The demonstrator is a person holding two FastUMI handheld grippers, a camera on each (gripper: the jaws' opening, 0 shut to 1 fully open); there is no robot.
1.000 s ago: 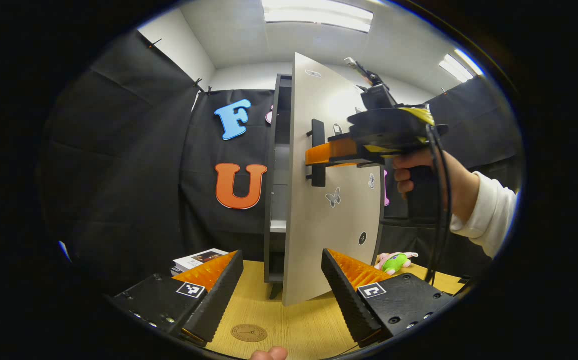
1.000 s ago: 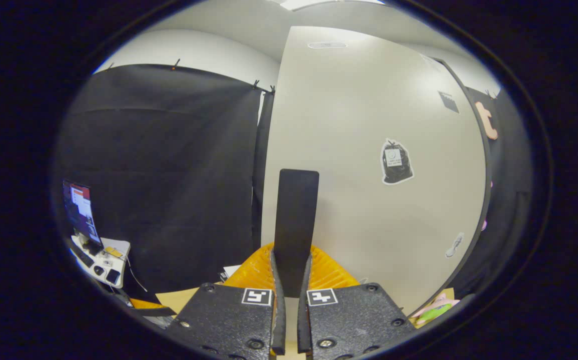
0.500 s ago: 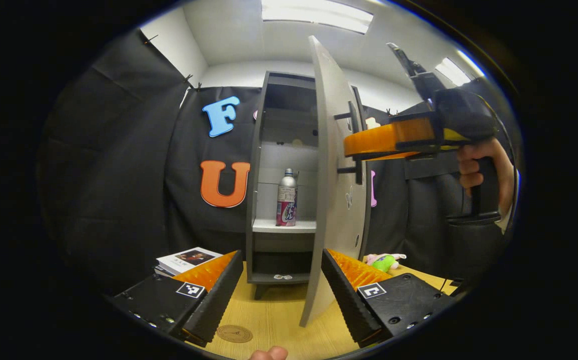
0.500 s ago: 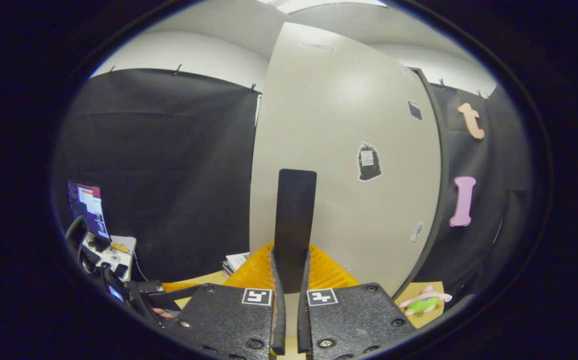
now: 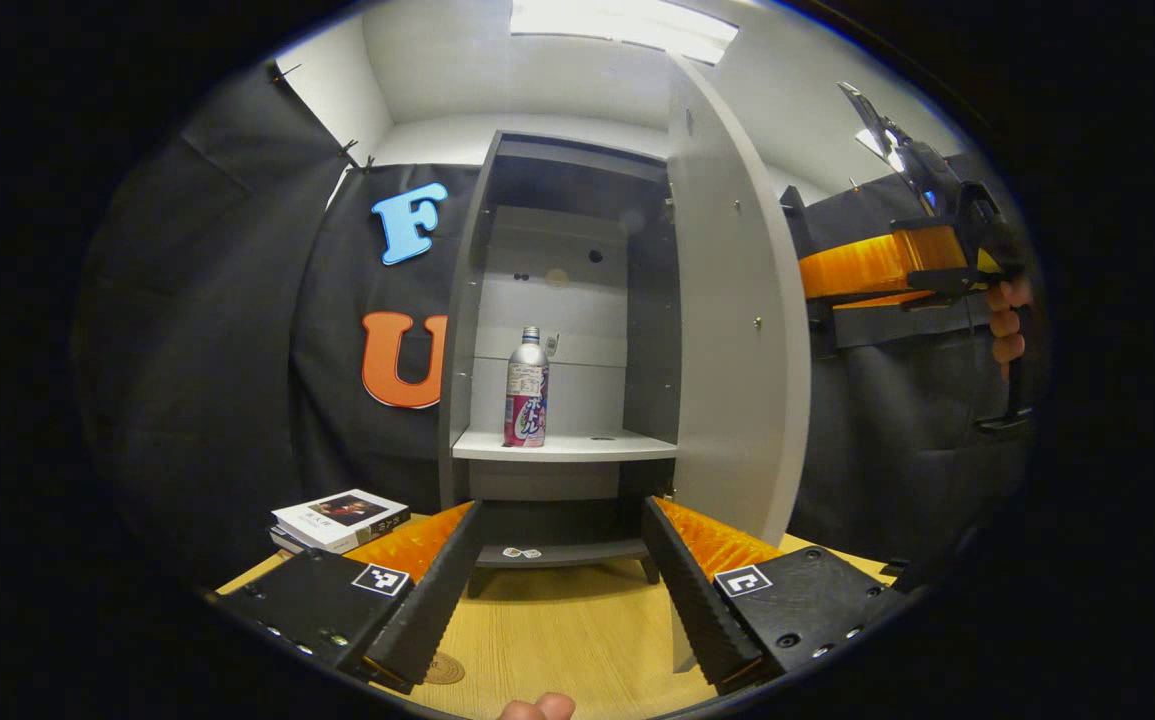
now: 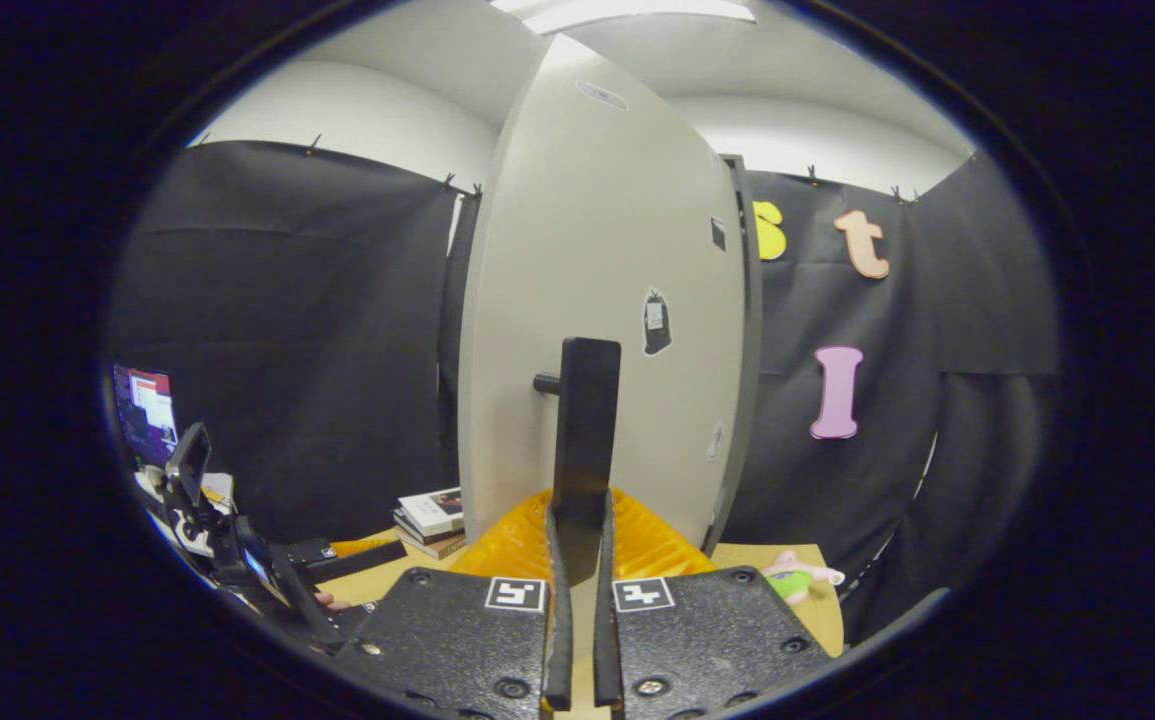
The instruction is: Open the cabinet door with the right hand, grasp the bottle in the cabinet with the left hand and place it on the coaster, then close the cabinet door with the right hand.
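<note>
We hold our left tool (image 5: pixel 562 570) spread; right tool (image 6: pixel 577 560) clamps the door handle (image 6: pixel 585 430). Bottle (image 5: pixel 527 390) at 12 o'clock looks rigid, slick metal; we'd grip mid-body.

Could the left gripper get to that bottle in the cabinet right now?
Probably yes. The door is swung wide, the bottle stands alone on its shelf, and the left gripper faces it with jaws open.

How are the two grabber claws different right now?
The left gripper has its fingers spread wide apart with nothing between them; the right gripper is pinched shut on the door handle. The left gripper hangs over the wooden table, facing the bottle; the right gripper holds the cabinet door open. Each is held by a person's hand.
</note>
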